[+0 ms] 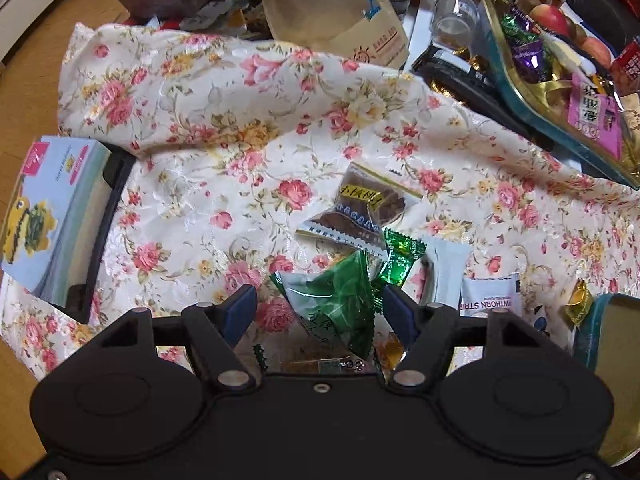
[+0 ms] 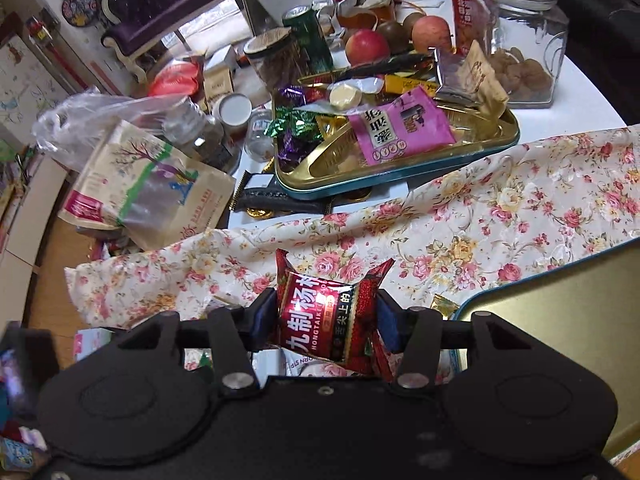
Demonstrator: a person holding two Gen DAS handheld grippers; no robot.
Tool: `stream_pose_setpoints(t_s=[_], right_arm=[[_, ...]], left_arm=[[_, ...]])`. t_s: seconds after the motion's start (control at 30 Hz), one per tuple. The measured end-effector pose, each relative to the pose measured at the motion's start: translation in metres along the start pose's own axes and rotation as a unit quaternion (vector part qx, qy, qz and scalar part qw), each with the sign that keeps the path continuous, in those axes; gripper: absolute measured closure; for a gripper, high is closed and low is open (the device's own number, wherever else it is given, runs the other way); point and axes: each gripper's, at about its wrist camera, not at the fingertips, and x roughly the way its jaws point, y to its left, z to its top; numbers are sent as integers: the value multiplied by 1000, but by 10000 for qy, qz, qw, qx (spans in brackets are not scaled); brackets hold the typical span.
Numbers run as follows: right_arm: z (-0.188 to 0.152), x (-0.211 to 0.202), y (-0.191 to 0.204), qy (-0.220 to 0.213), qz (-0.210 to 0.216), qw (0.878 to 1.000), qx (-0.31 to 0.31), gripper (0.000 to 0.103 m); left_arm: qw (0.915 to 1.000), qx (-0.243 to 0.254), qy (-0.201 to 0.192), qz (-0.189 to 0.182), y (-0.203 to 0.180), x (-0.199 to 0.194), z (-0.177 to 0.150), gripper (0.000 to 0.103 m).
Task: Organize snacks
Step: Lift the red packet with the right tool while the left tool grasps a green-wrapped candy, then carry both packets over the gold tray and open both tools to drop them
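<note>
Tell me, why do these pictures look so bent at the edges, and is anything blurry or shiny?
Both wrist views are fisheye, so edges curve. In the left wrist view the tray at top right looks soft and warped, while the green packet between the tongs is sharp. In the right wrist view the red packet shows a bright glare spot, and the window behind is washed out.

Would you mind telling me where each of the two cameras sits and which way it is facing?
Left wrist: on the left gripper, looking steeply down at the floral cloth; its two fingers straddle a green packet.
Right wrist: on the right gripper, tilted down toward the cluttered table; its fingers clamp a red snack packet.
Shared: the floral cloth, the gold snack tray with its pink packet, and the paper bag.
</note>
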Motion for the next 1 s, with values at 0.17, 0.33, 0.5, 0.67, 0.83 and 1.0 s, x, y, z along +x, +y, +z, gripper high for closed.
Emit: stream_pose_setpoints(t_s=[0.17, 0.33, 0.5, 0.67, 0.83, 1.0], right_arm=[[-5, -18, -9, -119, -23, 9999, -114, 49], [-7, -30, -26, -113, 4, 9999, -85, 49], [-9, -38, -41, -142, -78, 9999, -55, 49], [-9, -45, -61, -158, -201, 9996, 80, 49], [-9, -52, -87, -199, -406, 9986, 274, 49], [-6, -60, -113, -298, -630, 9961, 539, 49]], left_arm=[[9999, -16, 112, 44, -5, 14, -1, 32], [9991, 118, 221, 349, -8, 33, -3, 33], [9995, 43, 18, 303, -6, 33, -5, 50], [9993, -222, 7, 315, -3, 21, -2, 57], [9985, -246, -431, 243, -11, -18, 1, 58], [9962, -64, -841, 194, -39, -52, 1, 58]])
